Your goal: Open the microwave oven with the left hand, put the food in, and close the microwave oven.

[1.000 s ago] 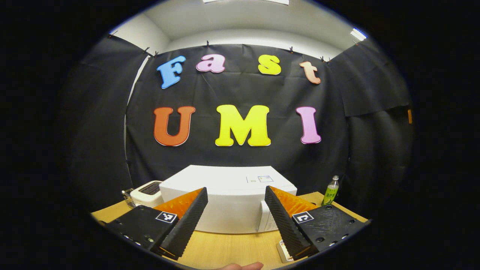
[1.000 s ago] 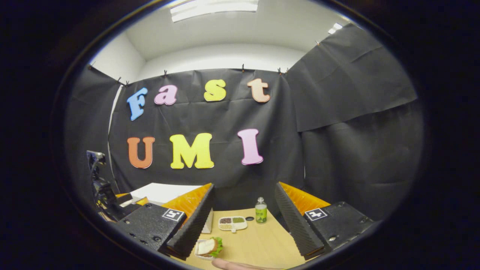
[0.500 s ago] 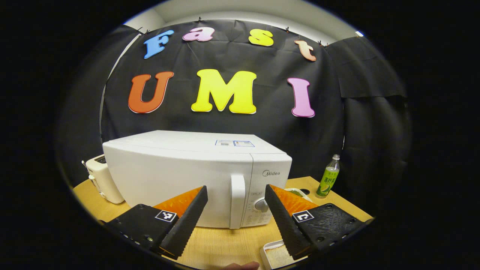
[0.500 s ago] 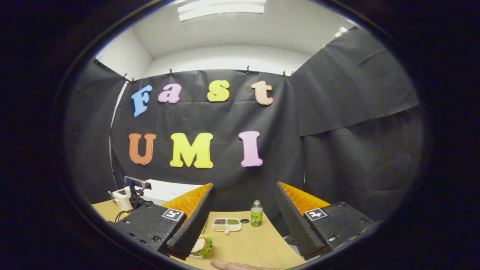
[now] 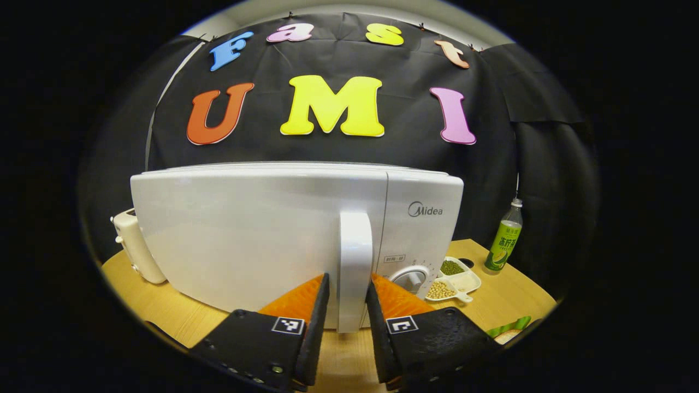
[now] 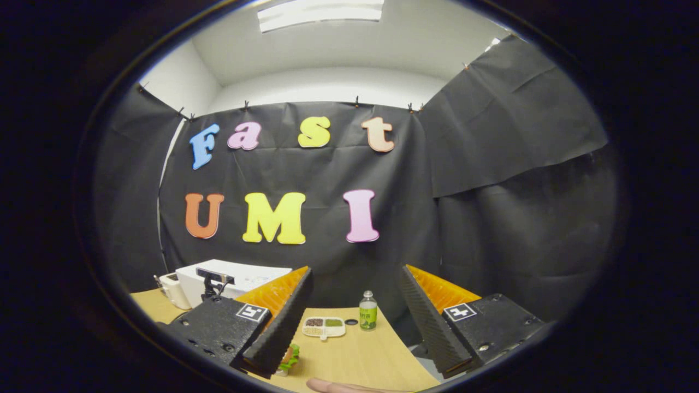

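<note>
Left gripper view
- Left tool [image 5: 347, 297]: fingers drawn in on either side of the door handle [image 5: 355, 267], one on each flank; whether both actually press on it cannot be told.
- Microwave oven [image 5: 262, 234]: white, standing on the wooden tabletop [image 5: 164, 305], door shut, control dial [image 5: 410, 279] just right of the handle.
- Toaster [image 5: 131, 245]: pale, at the microwave oven's left side.
- Divided dish [image 5: 456, 275]: holds beans and grains, on the tabletop right of the microwave oven.
- Green bottle [image 5: 505, 237]: upright, beyond the dish near the tabletop's far right corner.
- Food [image 5: 508, 330]: a green edge at the lower right rim, on the tabletop.

Right gripper view
- Right tool [image 6: 355, 311]: fingers spread wide, nothing between them, held above the tabletop [image 6: 355, 357].
- Food [image 6: 288, 357]: green leaf peeping out beside the tool's left finger, low on the tabletop.
- Divided dish [image 6: 324, 326] and green bottle [image 6: 368, 311]: side by side, farther off.
- Microwave oven [image 6: 235, 275]: at the left, with the toaster [image 6: 175, 289] beside it.
- Fingertip [image 6: 338, 386]: a person's, at the bottom edge.
</note>
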A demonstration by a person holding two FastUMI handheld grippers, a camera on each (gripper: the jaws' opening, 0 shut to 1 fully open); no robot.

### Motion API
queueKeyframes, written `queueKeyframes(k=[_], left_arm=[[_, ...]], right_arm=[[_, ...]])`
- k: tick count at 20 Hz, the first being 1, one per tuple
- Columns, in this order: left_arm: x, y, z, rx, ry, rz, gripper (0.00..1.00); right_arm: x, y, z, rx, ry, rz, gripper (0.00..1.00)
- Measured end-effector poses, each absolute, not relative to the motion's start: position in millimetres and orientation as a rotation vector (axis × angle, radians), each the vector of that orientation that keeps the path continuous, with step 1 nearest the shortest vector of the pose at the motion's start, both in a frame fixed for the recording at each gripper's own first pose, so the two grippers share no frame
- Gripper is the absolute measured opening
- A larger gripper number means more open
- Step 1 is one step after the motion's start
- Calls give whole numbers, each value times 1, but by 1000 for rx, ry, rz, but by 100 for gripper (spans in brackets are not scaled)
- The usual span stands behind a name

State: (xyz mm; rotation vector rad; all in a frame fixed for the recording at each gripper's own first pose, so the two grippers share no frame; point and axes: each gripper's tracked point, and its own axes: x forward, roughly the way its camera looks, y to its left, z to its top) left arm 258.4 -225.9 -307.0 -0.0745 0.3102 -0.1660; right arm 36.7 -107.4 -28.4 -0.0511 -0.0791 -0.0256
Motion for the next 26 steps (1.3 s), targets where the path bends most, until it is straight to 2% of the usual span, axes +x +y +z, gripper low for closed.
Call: queueKeyframes(k=[1,2,3,4,5,6,7,8,12,20,21,24,25,26], left_arm=[[259,-225,-308,-59,307,-158,33],[261,-228,-309,-32,312,-165,36],[260,-229,-305,-16,306,-162,36],[260,-229,-308,-1,313,-152,26],[259,-228,-308,3,309,-148,26],[258,-228,-309,-4,316,-147,20],[259,-230,-310,-10,323,-151,18],[258,-229,-311,2,325,-160,11],[250,-229,-311,-17,333,-205,11],[171,-201,-304,-54,292,-293,11],[162,-195,-304,-52,300,-302,10],[135,-176,-302,-52,284,-314,10],[127,-170,-301,-58,278,-323,10],[118,-162,-303,-55,286,-334,10]], right_arm=[[38,-110,-32,-49,-75,-27,94],[38,-112,-32,-46,-76,-27,94],[38,-115,-35,-45,-78,-30,100],[39,-118,-36,-44,-77,-35,100],[42,-119,-38,-42,-75,-37,100],[44,-120,-40,-41,-70,-38,100],[45,-122,-44,-39,-64,-41,100],[46,-124,-46,-39,-60,-42,100],[46,-131,-50,-37,-51,-54,100],[44,-111,-59,1,-14,-17,100],[41,-105,-60,10,-10,-6,94],[31,-93,-61,-12,-4,7,100],[27,-89,-59,-28,-2,6,94],[22,-86,-55,-38,-5,7,94]])
